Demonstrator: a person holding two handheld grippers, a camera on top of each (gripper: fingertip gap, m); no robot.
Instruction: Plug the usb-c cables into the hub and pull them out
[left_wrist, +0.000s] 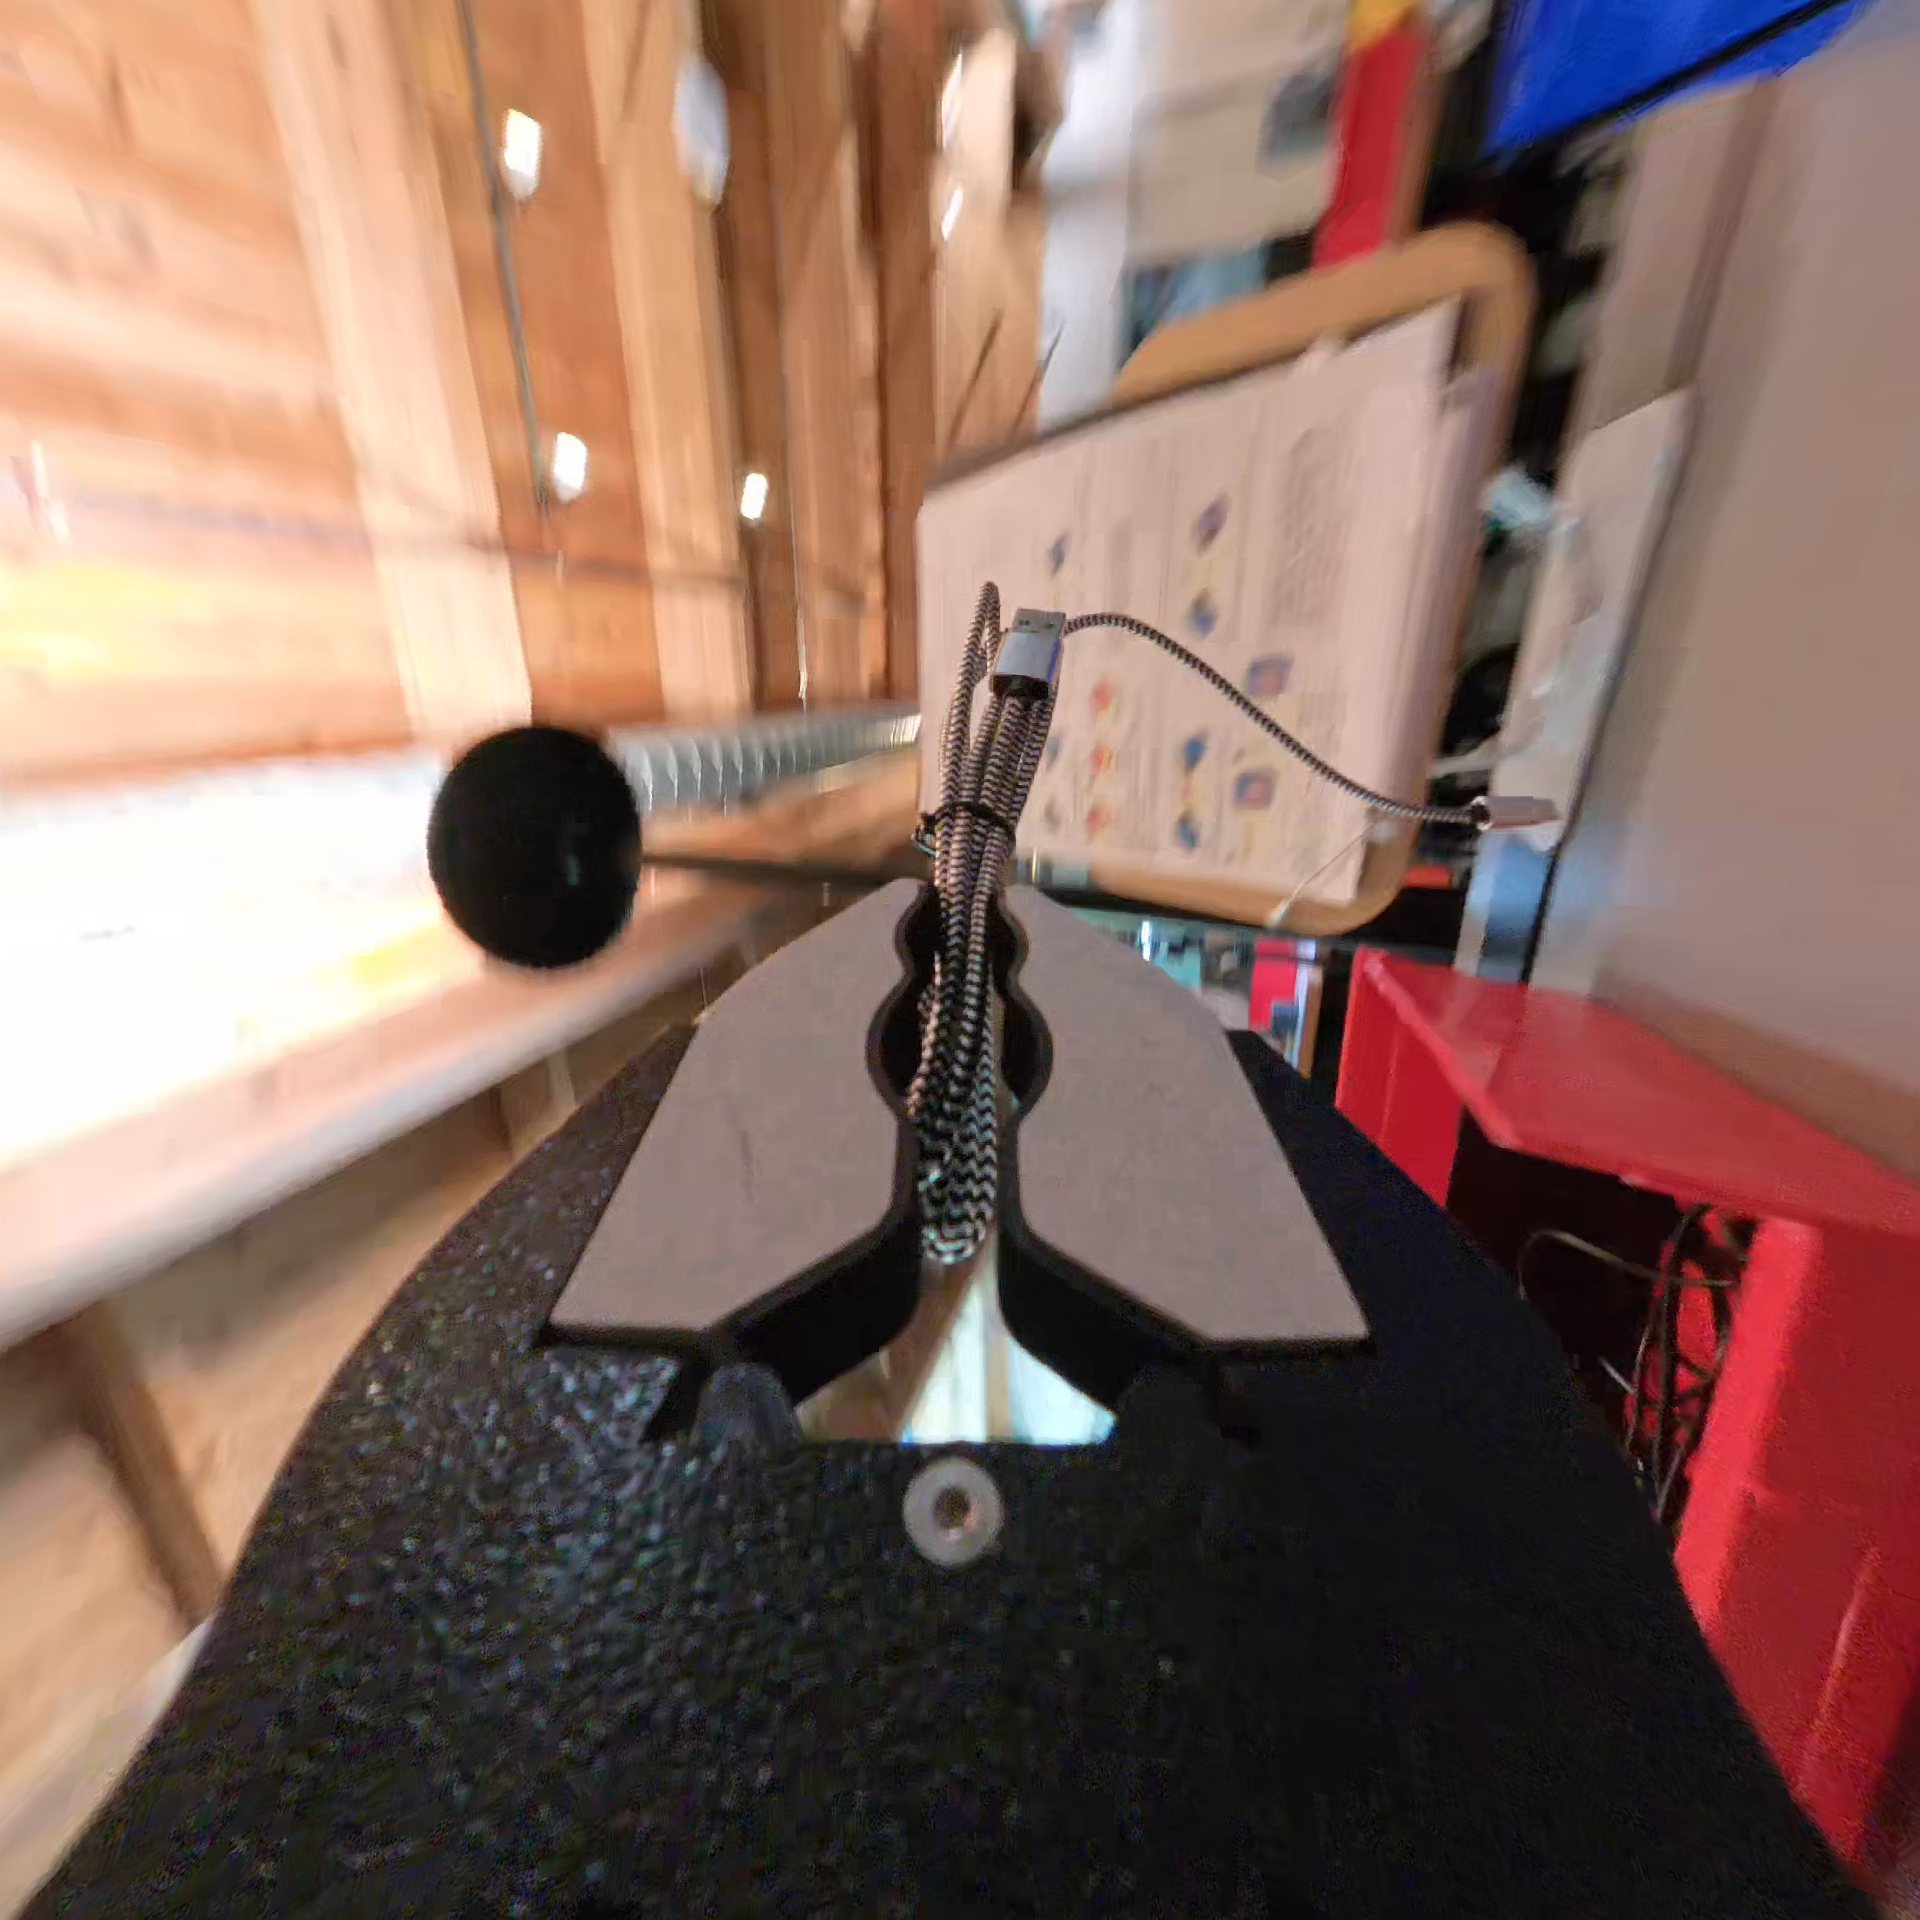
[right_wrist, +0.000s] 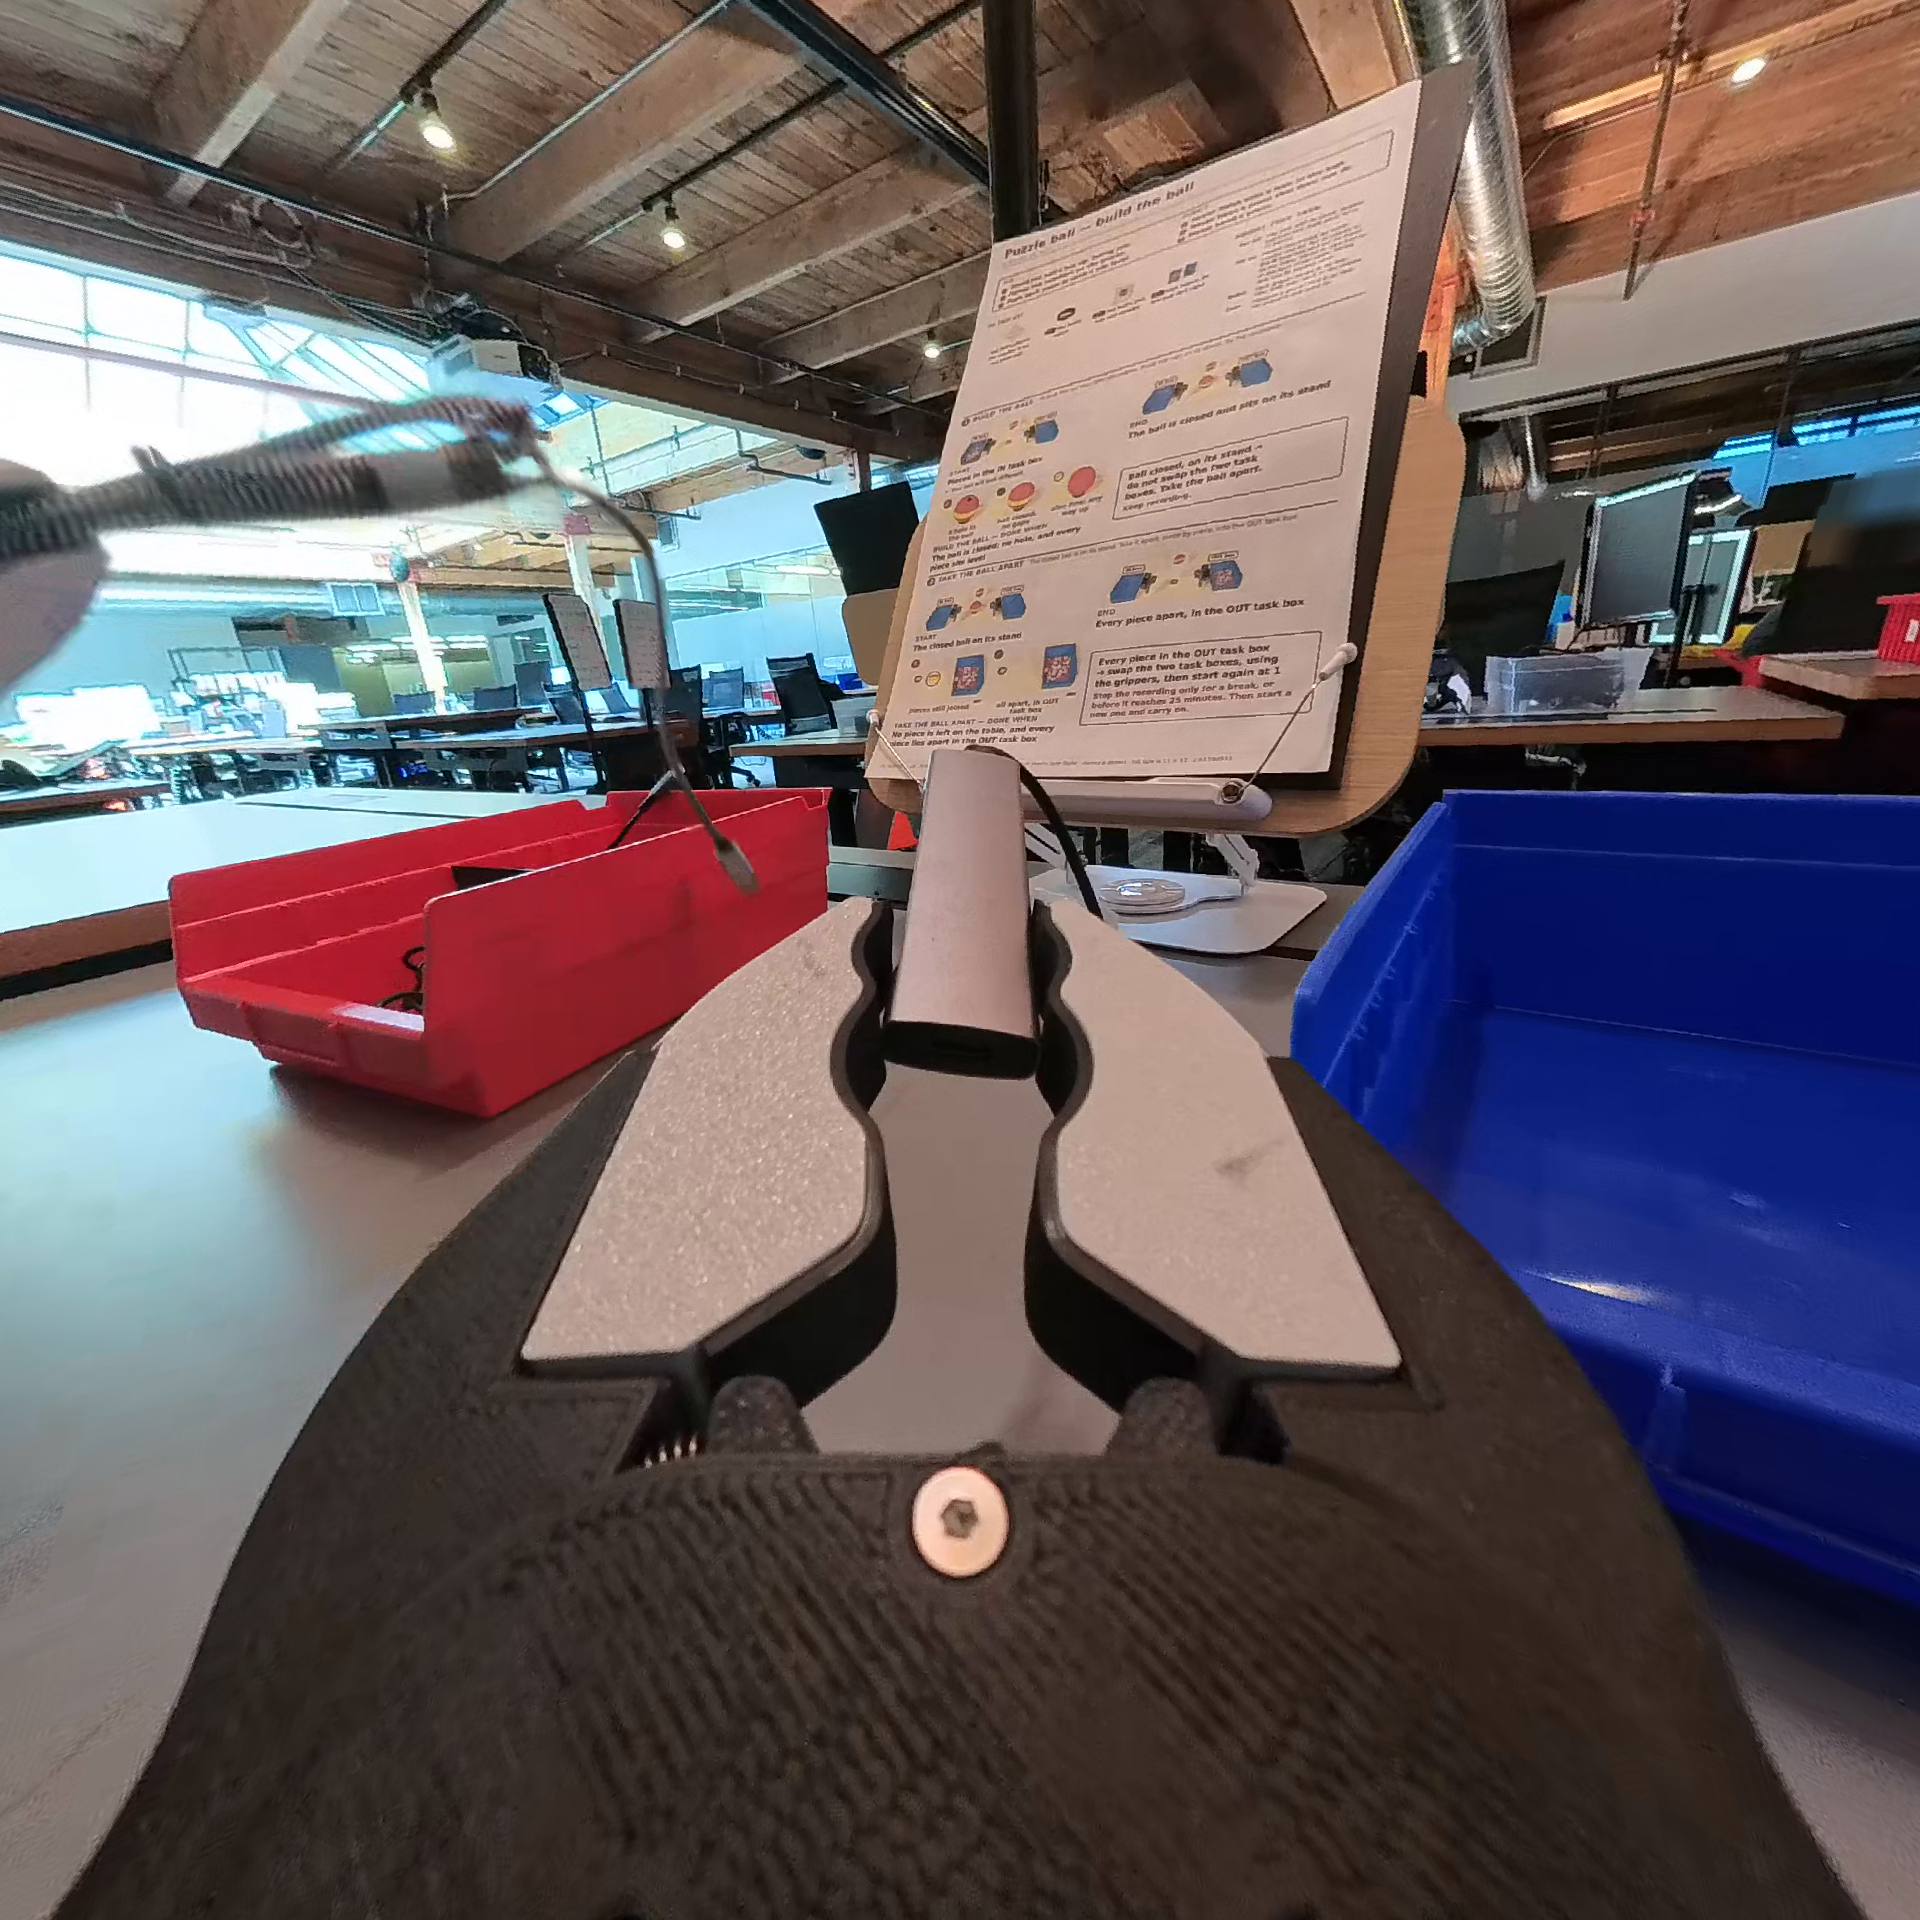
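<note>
My left gripper is shut on a bundled black-and-white braided cable, tied with a thin band. One grey plug sticks out beyond the fingertips and a loose end with a second plug hangs to the right. The left wrist view is rolled sideways and blurred. My right gripper is shut on a grey metal hub, held above the table, with its black lead running off behind it. The same cable shows blurred at the upper left of the right wrist view, its free end dangling over the red bin.
A red bin with black cables inside stands on the table at the left. A blue bin stands close on the right. A wooden stand with an instruction sheet stands behind the hub. The red bin also shows in the left wrist view.
</note>
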